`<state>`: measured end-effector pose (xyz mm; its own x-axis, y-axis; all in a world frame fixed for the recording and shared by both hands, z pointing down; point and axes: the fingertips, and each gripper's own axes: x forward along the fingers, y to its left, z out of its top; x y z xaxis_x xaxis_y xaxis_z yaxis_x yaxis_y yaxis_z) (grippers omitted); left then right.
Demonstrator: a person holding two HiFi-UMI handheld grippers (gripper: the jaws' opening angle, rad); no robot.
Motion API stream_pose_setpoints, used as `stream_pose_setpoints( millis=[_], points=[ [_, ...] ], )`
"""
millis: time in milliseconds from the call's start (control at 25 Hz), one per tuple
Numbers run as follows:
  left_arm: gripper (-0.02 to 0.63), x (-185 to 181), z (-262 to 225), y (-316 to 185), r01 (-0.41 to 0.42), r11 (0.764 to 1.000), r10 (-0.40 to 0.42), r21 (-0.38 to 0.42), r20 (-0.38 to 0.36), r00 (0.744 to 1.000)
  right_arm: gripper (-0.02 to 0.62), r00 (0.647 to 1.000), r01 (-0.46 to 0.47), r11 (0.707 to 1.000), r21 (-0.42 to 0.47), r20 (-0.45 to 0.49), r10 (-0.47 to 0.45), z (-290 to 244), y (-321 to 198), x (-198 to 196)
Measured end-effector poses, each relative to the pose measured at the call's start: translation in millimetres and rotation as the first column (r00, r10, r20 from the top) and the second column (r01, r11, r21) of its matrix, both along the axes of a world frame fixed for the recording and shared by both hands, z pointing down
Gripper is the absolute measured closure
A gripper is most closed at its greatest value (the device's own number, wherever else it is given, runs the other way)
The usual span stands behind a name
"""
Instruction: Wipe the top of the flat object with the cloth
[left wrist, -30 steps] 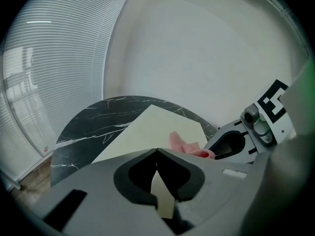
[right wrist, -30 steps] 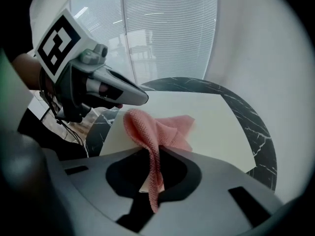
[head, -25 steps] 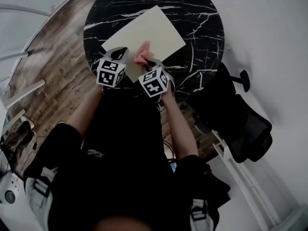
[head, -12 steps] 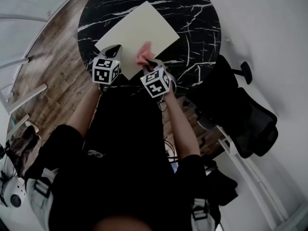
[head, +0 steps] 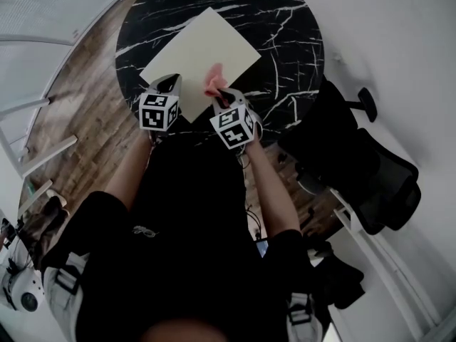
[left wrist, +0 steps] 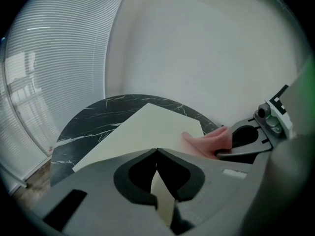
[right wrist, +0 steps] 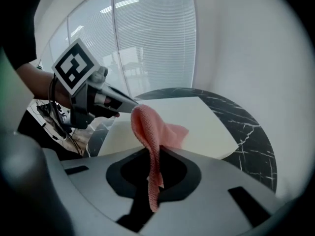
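A cream flat sheet (head: 203, 48) lies on the round black marble table (head: 292, 27). My left gripper (head: 169, 85) sits at the sheet's near-left edge. In the left gripper view its jaws (left wrist: 156, 151) are closed together with a strip of the cream sheet (left wrist: 142, 134) between them. My right gripper (head: 222, 95) is shut on a pink cloth (head: 214, 80), which rests on the sheet's near edge. In the right gripper view the cloth (right wrist: 147, 132) hangs through the gripper (right wrist: 155, 154) and drapes onto the sheet (right wrist: 197, 119).
A black office chair (head: 356, 169) stands just right of the table. Wooden floor (head: 78, 134) shows on the left, with white blinds beyond. The person's body fills the lower part of the head view.
The left gripper has shifted slightly left along the sheet's near edge. The right gripper and the cloth stay where they were.
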<state>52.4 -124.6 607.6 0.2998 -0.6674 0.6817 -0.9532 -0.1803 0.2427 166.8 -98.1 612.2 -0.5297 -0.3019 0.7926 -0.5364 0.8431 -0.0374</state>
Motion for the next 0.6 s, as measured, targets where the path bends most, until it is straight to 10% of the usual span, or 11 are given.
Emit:
stream_pose_setpoints(
  millis=[600],
  points=[
    [0.607,-43,-20,-13,0.061,0.997,-0.060,0.037,-0.021,0.998,0.572,0.999,0.003,0.976,0.216,0.045,-0.013,-74,-105,-57]
  ],
)
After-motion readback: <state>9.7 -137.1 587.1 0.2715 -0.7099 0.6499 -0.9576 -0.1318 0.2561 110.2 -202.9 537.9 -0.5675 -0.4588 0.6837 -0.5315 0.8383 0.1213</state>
